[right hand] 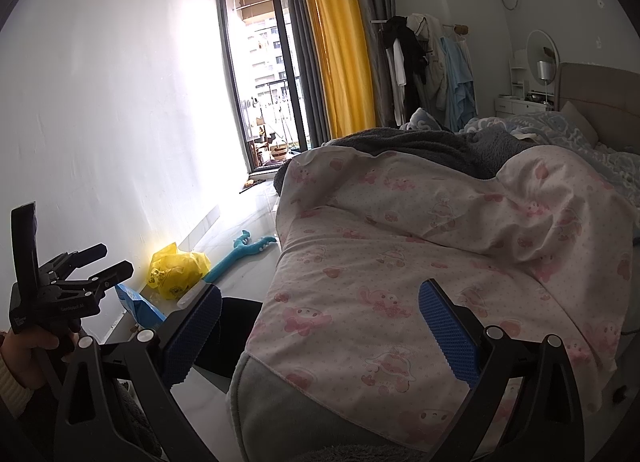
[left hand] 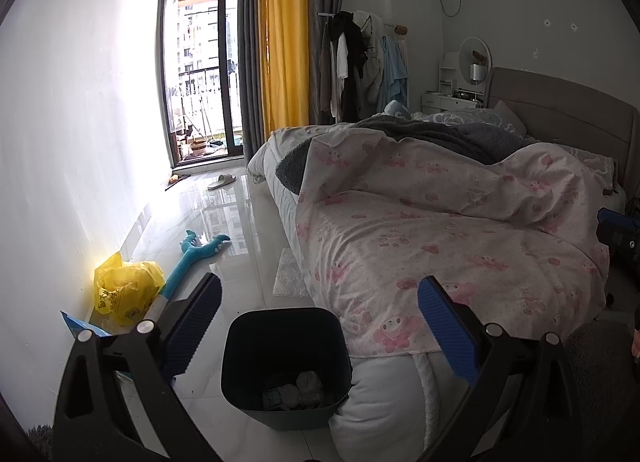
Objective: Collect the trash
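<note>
Blue-padded fingers frame both wrist views. The left gripper (left hand: 320,326) has its jaws spread wide and holds nothing; the right gripper (right hand: 320,326) is likewise spread and empty.

Taking the bin (left hand: 286,366) as the landmark: it stands on the tiled floor, pressed against the foot of the bed (left hand: 440,246), and sits directly below and between the left fingers. Its open mouth faces up, and crumpled paper (left hand: 308,384) already lies at the bottom. The left gripper is probably held over it so that anything picked up has a short way to drop.

Left of the bin, by the wall, lie a crumpled yellow bag (left hand: 126,288) and a blue packet (left hand: 80,326), the likeliest trash left to collect. Both are off to the left of the left fingers, not between them, so the gripper would need to swing that way and lower. Beyond the bin, beside the bed, a sheet of bubble wrap (left hand: 290,274) lies flat on the floor. A teal plush toy (left hand: 196,254) stretches past the bag; it looks like a belonging, not trash.

From the right view, the bin is mostly hidden behind the quilt.
</note>
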